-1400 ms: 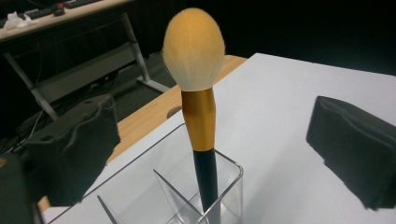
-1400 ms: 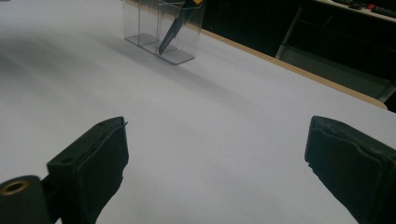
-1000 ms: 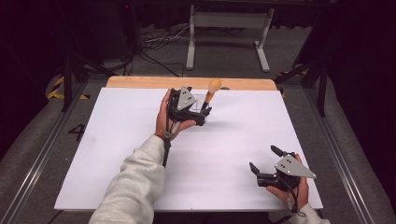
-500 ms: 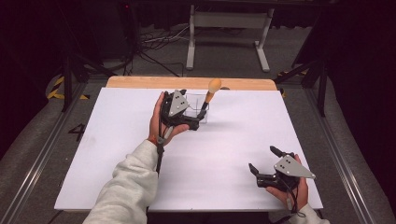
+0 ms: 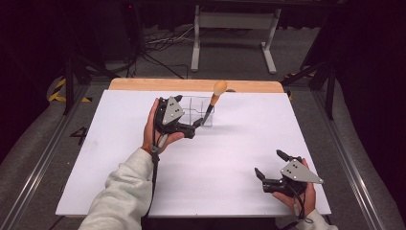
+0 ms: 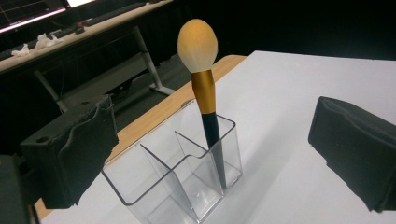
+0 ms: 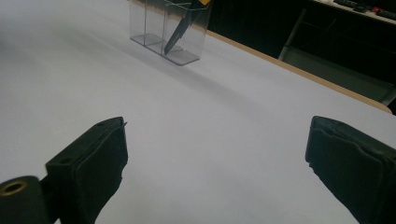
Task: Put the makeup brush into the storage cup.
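A: Clear plastic, that organizer — the left gripper view shows its partition walls and the brush standing in the right-hand compartment, black handle down, gold band and pale bristle head up, leaning slightly.

B: The high view shows what that view cannot: the organizer sits near the far edge of the white table, with the left gripper just beside it, jaws spread and holding nothing.

A: And the right gripper?

B: Well apart, near the table's front right corner, likewise released. Its own view looks across bare table at the organizer; the brush is cut off above the handle.

A: Around the table?

B: Dark floor, cables, a grey stand behind. Nothing lies between either gripper and the organizer.
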`<state>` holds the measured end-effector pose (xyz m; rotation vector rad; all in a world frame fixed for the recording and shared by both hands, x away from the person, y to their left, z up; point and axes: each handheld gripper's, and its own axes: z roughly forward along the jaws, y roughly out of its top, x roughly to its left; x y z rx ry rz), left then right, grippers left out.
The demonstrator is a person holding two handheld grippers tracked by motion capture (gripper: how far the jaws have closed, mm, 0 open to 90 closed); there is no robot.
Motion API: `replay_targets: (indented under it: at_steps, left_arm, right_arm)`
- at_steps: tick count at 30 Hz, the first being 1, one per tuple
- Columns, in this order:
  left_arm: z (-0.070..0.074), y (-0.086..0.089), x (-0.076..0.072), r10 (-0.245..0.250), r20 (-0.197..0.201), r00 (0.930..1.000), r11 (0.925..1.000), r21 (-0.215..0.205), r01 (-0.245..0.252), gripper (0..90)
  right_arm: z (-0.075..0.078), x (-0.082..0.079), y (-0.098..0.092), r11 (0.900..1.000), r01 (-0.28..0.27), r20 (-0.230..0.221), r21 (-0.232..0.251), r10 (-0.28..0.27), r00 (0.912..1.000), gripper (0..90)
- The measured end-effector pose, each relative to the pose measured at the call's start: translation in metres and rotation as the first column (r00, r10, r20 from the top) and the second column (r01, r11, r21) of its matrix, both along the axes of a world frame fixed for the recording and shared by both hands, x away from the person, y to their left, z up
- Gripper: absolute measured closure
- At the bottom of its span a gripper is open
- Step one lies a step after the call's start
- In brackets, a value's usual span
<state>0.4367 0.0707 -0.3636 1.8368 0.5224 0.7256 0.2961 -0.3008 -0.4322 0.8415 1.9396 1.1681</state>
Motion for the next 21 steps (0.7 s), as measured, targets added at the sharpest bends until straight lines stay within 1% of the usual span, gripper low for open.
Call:
replay_targets:
  at_steps: [3, 7, 8, 12, 14, 17, 21]
  left_arm:
    - [-0.001, 0.004, -0.005, -0.004, 0.014, 0.9999, 1.0, 0.006, 0.004, 2.3]
    - [-0.001, 0.008, -0.008, -0.012, 0.013, 0.9998, 0.9997, 0.021, 0.012, 1.7]
    - [-0.001, 0.009, -0.01, -0.007, 0.008, 0.9999, 0.9998, 0.017, 0.007, 1.7]
    - [-0.002, 0.016, -0.014, -0.003, 0.018, 0.9998, 1.0, 0.009, 0.003, 1.9]
    - [-0.003, 0.019, -0.016, -0.006, 0.011, 0.9999, 1.0, 0.004, 0.006, 2.1]
    - [-0.004, 0.024, -0.019, -0.007, 0.02, 0.9998, 0.9999, 0.01, 0.006, 2.1]
    - [-0.003, 0.028, -0.023, -0.007, 0.02, 0.9998, 1.0, 0.002, 0.007, 2.0]
  right_arm:
    - [0.0, 0.0, 0.0, 1.0, 0.002, 0.004, -0.001, -0.002, 1.0, 6.5]
    - [0.0, 0.0, 0.0, 1.0, 0.012, 0.006, -0.002, -0.012, 0.9999, 6.5]
    - [0.0, 0.0, -0.001, 1.0, 0.013, 0.006, -0.001, -0.013, 0.9999, 6.5]
    - [0.001, -0.001, 0.001, 1.0, 0.01, 0.009, -0.004, -0.01, 0.9999, 6.5]
    - [0.001, -0.001, 0.002, 1.0, 0.006, 0.01, -0.011, -0.006, 0.9999, 6.5]
    - [0.001, -0.001, 0.003, 1.0, 0.012, 0.011, -0.015, -0.012, 0.9999, 6.5]
    - [0.001, -0.002, 0.004, 1.0, 0.016, 0.013, -0.014, -0.016, 0.9998, 6.6]
